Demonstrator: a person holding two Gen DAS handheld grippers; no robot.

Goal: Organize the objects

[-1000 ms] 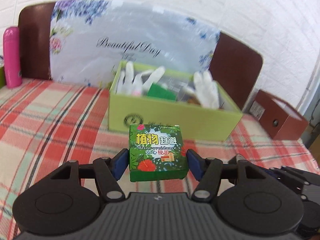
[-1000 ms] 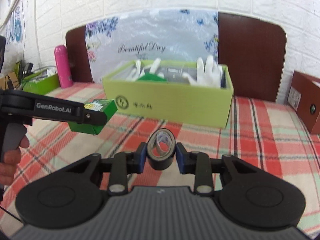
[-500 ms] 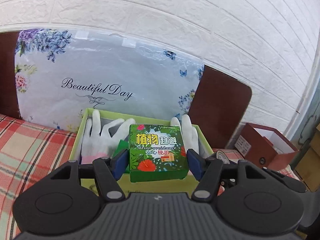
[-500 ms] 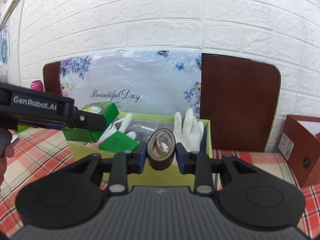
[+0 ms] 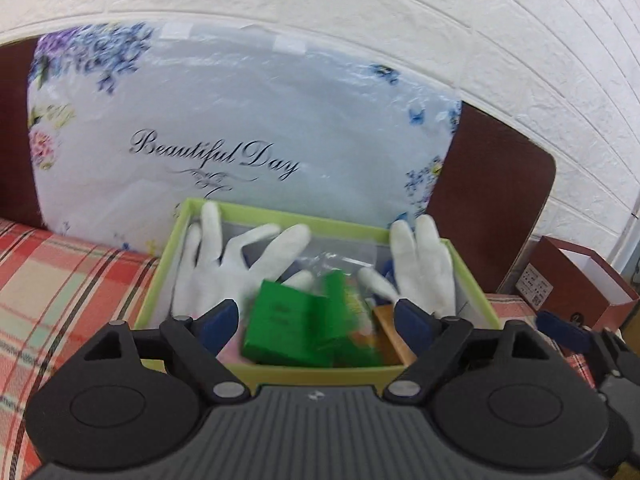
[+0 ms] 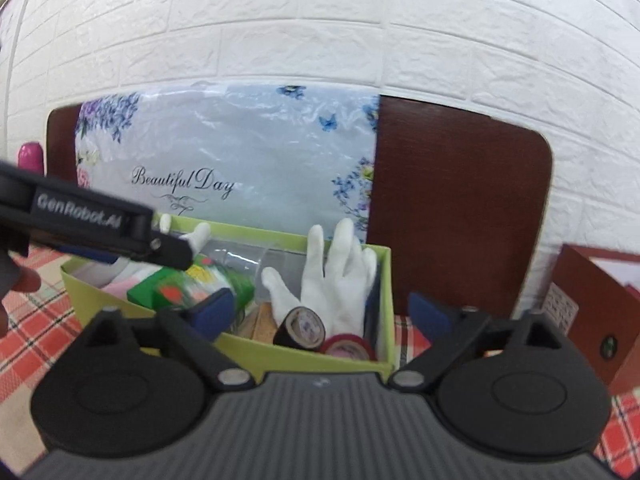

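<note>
Now we are opening both grippers (image 5: 316,320) (image 6: 320,312), dropping carton (image 5: 348,312) and tape (image 6: 300,326) into the box (image 6: 300,356); next, withdrawing empty.

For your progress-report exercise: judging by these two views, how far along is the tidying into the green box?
Done: gloves, a red tape roll and a green packet lie in the box. In hand: nothing; both claws, left and right, are opening, the black tape and blurred carton dropping in. Left: nothing more to pack is in view.
</note>
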